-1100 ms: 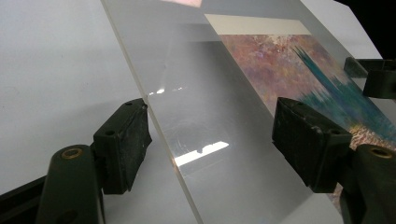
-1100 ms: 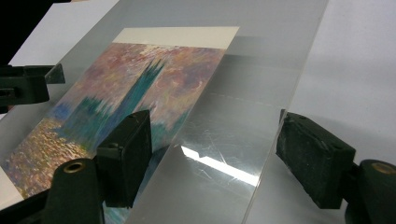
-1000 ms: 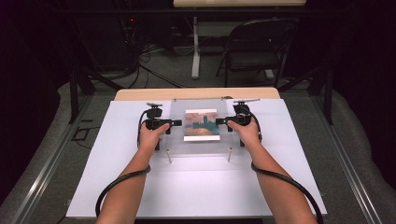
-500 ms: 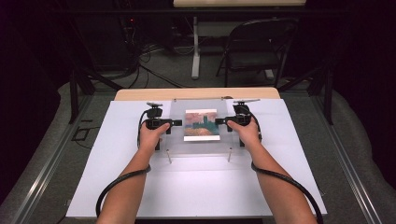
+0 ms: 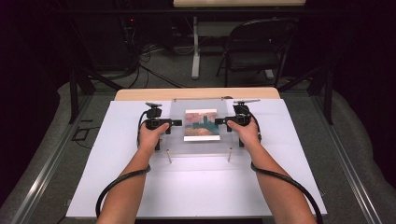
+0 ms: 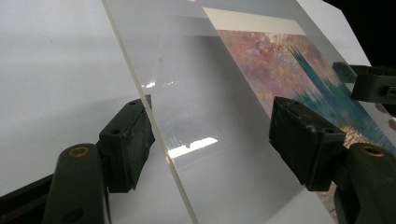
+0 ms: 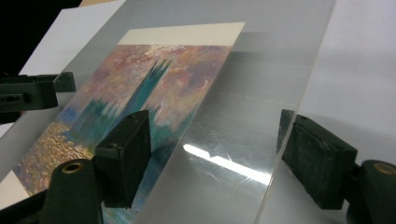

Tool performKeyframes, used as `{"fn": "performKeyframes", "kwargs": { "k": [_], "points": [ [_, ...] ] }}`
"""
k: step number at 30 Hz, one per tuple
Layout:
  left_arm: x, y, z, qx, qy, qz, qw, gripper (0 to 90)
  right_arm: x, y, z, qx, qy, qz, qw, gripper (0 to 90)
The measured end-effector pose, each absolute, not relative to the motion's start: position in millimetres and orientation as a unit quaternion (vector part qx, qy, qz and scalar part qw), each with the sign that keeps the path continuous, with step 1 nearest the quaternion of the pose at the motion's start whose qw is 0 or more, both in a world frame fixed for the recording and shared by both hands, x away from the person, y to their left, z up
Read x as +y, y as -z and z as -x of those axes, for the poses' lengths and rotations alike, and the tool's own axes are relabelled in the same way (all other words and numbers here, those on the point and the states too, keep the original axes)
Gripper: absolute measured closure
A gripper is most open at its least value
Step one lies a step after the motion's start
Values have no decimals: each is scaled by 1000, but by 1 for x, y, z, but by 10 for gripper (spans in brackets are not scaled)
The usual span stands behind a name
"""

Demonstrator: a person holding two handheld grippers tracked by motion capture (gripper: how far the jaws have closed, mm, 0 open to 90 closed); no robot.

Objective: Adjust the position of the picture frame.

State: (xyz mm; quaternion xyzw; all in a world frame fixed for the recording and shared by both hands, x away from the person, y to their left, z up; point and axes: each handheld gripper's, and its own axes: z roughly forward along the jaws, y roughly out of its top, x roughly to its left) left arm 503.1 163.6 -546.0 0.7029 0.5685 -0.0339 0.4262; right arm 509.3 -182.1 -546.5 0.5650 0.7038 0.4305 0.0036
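A clear acrylic panel [image 5: 198, 142] with a painted print [image 5: 201, 124] of a tower at sunset rests tilted on the white table top [image 5: 196, 186]. My left gripper [image 5: 177, 122] straddles the panel's left edge [image 6: 154, 121]. Its jaws have just been closing a little, with the panel between them, and a wide gap remains, so it is open [image 6: 212, 119]. My right gripper [image 5: 218, 121] straddles the right edge [image 7: 285, 130] the same way, open [image 7: 215, 126], its pads apart from the acrylic. Each gripper view also shows the other gripper across the print.
Two short pins [image 5: 169, 156] [image 5: 229, 155] stand at the panel's near edge. A wooden table edge [image 5: 196, 93] lies behind the white top. A dark folding chair [image 5: 257, 46] and cables sit on the floor beyond.
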Motion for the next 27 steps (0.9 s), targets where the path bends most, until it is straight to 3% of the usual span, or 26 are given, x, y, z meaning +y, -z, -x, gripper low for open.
{"fn": "performKeyframes", "kwargs": {
  "k": [27],
  "points": [
    [166,544,-502,579,41,-692,429,361,-181,544,-508,705,-432,-563,11,263]
  ]
}}
